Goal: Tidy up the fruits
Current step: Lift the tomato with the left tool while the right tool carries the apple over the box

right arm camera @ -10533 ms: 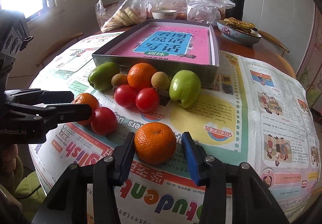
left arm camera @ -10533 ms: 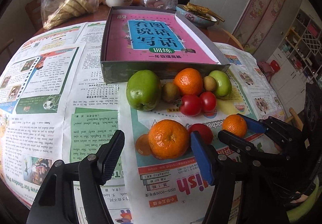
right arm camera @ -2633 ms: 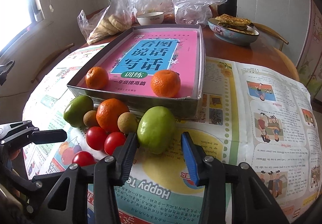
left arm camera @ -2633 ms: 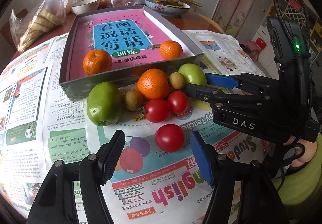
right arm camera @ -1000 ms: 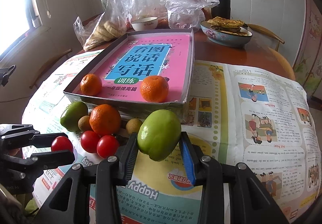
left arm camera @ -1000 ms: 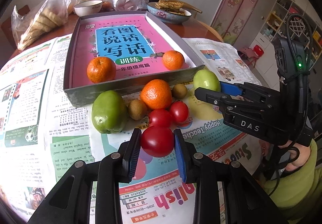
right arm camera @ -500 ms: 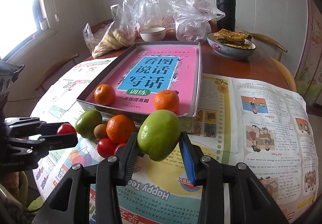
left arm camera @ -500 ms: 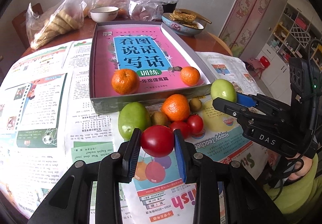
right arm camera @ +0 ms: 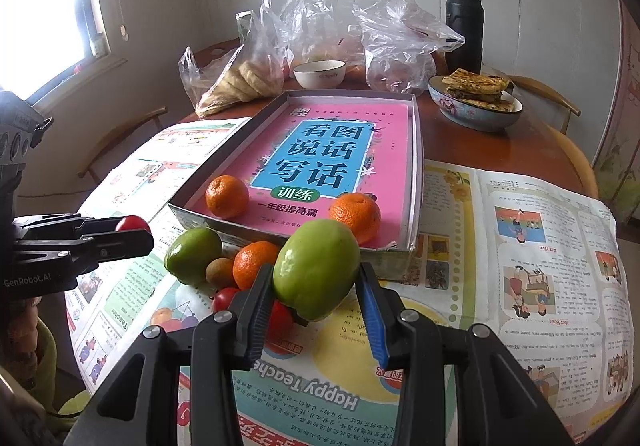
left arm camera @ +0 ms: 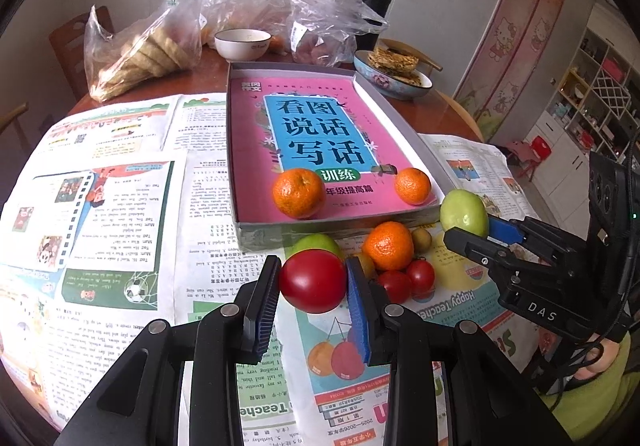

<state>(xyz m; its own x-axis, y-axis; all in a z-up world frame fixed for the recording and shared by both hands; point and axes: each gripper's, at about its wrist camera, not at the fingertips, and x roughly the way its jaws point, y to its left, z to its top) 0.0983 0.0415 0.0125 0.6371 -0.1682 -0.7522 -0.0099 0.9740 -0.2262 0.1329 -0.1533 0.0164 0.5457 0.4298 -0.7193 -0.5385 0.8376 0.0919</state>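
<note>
We hold a red tomato clamped in our left gripper and a green apple clamped in our right gripper, both lifted above the newspaper-covered round desk. Two oranges sit in the pink-lined box; plastic bags and a black thermos stand behind, by the white wall.

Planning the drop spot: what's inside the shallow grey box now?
Inside the shallow grey box: a pink book lining the floor, with two oranges at the near end. Anything beneath the book is covered.
</note>
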